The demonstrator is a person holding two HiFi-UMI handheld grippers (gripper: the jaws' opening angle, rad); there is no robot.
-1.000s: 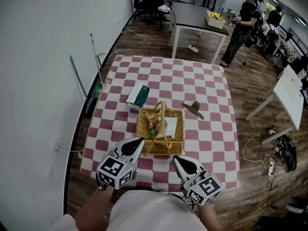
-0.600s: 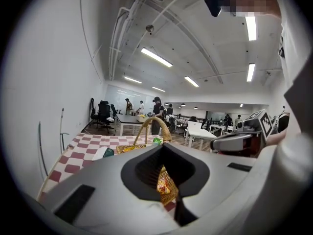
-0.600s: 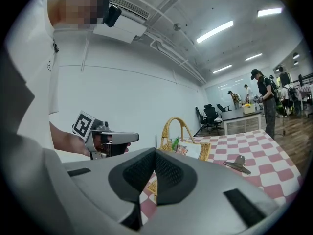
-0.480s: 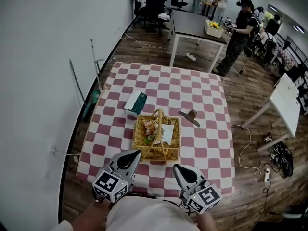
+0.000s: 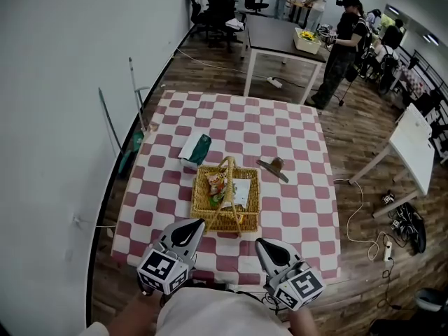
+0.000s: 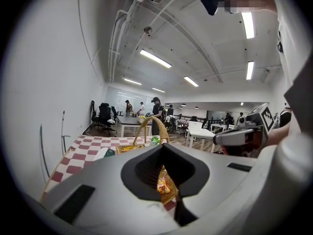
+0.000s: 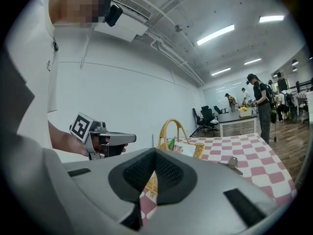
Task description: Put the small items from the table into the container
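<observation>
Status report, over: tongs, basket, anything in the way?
Left tongs and right tongs shut, empty. Yellow wicker basket holds snack packets. Green-and-white packet and brown-grey tool lie outside it. Nothing blocks them.

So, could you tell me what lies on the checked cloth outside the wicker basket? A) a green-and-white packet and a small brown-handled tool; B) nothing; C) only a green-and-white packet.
A: the green-and-white packet lies left of the wicker basket and the small brown-handled tool right of it, both on the checked cloth.
</observation>
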